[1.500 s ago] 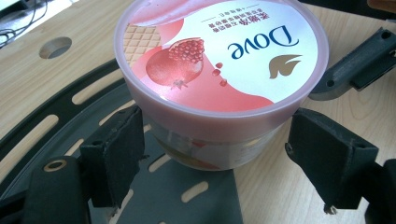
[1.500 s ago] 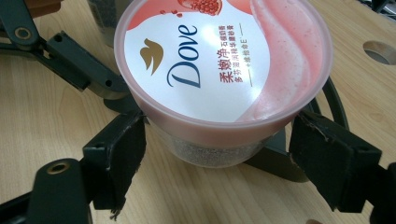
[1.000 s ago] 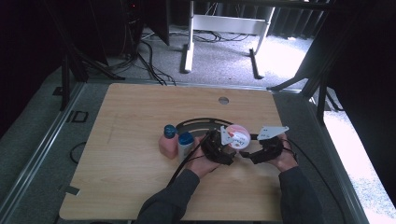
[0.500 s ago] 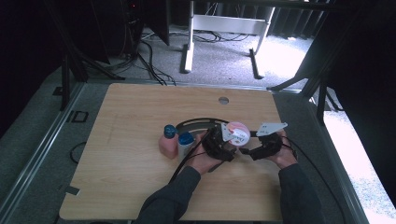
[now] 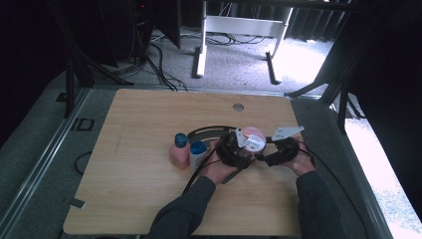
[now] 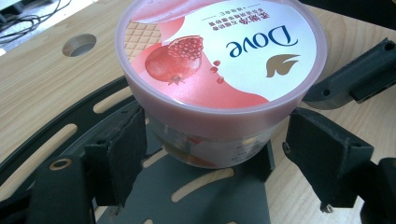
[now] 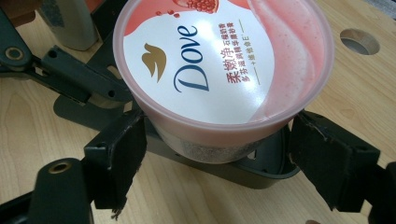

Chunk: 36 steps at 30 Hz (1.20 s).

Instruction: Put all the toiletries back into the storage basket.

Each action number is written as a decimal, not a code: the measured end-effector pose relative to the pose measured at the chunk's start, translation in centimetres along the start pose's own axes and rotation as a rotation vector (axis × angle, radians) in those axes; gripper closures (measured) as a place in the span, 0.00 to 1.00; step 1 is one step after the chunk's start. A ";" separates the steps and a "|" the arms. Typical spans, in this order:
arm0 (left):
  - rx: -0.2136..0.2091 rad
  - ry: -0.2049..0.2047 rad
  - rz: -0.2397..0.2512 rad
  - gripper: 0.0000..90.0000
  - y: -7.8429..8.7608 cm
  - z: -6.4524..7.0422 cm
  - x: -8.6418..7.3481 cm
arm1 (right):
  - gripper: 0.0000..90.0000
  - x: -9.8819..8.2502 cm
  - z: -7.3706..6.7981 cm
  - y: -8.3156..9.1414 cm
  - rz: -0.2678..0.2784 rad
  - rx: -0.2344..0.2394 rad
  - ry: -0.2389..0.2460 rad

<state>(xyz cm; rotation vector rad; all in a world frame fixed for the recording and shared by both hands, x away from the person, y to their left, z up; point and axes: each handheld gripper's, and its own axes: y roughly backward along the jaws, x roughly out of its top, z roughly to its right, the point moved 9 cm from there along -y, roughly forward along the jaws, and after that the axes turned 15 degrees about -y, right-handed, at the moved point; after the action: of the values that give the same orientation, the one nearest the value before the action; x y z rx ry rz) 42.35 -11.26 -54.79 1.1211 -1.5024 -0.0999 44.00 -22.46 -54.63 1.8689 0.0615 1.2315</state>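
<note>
- A pink Dove tub (image 5: pixel 253 139) with a pomegranate on its lid stands right of the middle of the wooden surface (image 5: pixel 139 129), nearer the front edge than the far one.
- The left gripper (image 5: pixel 234 150) comes at the tub from the left; in the left gripper view its jaws stand spread on either side of the tub (image 6: pixel 219 70), the left jaw close against the wall, the right jaw with a gap, so they are released, not clenched.
- The right gripper (image 5: pixel 278 152) comes at the tub from the right; in the right gripper view its jaws also stand spread around the tub (image 7: pixel 224 65), with a gap at the right jaw.
- The tub rests on a dark slotted plate (image 6: pixel 205 186) that belongs to the left gripper.
- Just left of the left gripper stand a pink bottle (image 5: pixel 178 152) with a blue cap and a pale bottle (image 5: pixel 197 155) with a blue cap, side by side and touching.
- A round hole (image 5: pixel 238 107) sits in the surface near the far edge.
</note>
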 end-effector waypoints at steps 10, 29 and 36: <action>0.014 0.036 0.000 0.24 -0.6 -0.5 0.1 | 0.21 0.4 0.6 -0.4 0.003 -0.009 -0.015; 0.001 0.092 -0.043 0.25 -2.6 -0.5 -0.9 | 0.21 -0.2 1.8 -2.0 -0.070 -0.018 -0.041; -0.022 0.103 -0.073 0.26 -3.3 -0.1 -1.4 | 0.21 -0.9 2.1 -2.5 -0.101 -0.024 -0.044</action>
<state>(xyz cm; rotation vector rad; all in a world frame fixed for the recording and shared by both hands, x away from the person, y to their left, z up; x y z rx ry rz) 44.08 -11.98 -57.80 1.1464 -1.3669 -0.1074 46.09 -22.67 -57.26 1.8485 0.1154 1.1178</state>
